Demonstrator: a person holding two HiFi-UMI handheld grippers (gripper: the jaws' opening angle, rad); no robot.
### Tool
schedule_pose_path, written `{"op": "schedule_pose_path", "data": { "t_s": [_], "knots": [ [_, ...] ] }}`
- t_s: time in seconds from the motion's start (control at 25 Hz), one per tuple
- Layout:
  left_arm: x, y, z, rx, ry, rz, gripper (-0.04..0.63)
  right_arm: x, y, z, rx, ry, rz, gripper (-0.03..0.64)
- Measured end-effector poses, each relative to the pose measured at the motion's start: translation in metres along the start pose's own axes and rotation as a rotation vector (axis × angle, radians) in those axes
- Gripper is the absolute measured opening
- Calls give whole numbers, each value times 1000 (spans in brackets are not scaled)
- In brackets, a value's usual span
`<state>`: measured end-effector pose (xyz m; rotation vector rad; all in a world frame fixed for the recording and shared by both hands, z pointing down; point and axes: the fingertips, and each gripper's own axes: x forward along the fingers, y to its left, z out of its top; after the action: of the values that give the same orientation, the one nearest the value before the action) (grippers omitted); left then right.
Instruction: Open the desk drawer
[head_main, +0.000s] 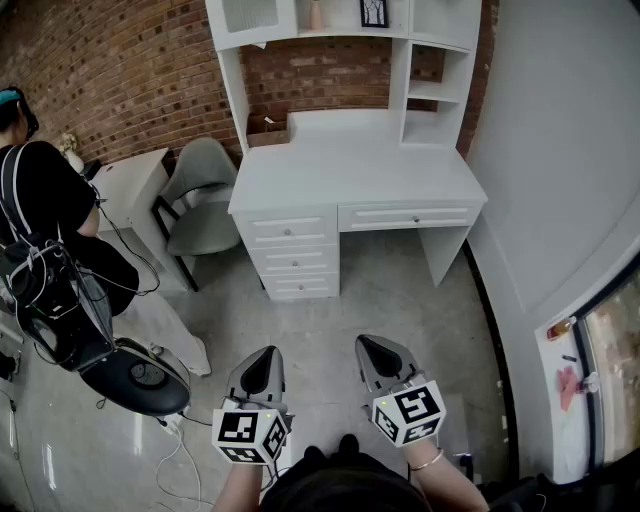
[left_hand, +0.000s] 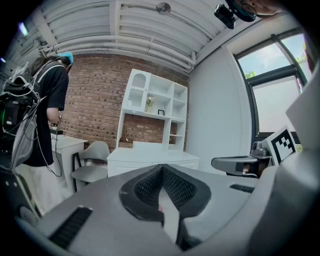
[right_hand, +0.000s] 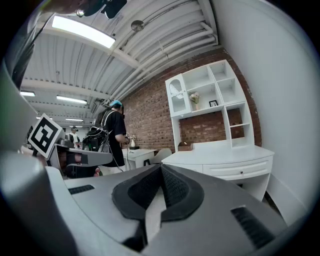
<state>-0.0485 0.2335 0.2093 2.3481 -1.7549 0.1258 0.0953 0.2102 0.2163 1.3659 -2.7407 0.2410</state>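
Desk drawer (head_main: 440, 215), the wide one under the top of the white desk (head_main: 350, 170), sits shut and flush with the desk's front, with a stack of three smaller drawers (head_main: 293, 258) just beside it. Both hand-held tools hover well short of the desk. The left gripper (head_main: 263, 360) and right gripper (head_main: 380, 350) have their jaws pressed together, nothing between them. The drawer looks like a rigid, light painted box that should slide straight out. Its small centre knob (head_main: 405, 216) is the likely hold, though it appears smooth and easy to slip off.
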Motion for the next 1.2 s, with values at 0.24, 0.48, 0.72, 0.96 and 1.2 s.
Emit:
{"op": "schedule_pose_path", "data": {
  "t_s": [0.24, 0.48, 0.72, 0.96, 1.2],
  "knots": [
    [3, -2, 1, 5, 11, 8, 9, 2, -2, 3, 1, 5, 4, 3],
    [0, -3, 4, 7, 3, 21, 9, 0, -2, 6, 2, -9, 18, 3],
    [-3, -6, 3, -1, -11, 41, 9, -6, -5, 4, 21, -21, 40, 5],
    [-2, -12, 2, 15, -14, 58, 9, -14, -14, 6, 24, -33, 43, 5],
    [1, -14, 5, 30, -16, 66, 9, -18, -28, 6, 34, -41, 22, 5]
  ]
}}
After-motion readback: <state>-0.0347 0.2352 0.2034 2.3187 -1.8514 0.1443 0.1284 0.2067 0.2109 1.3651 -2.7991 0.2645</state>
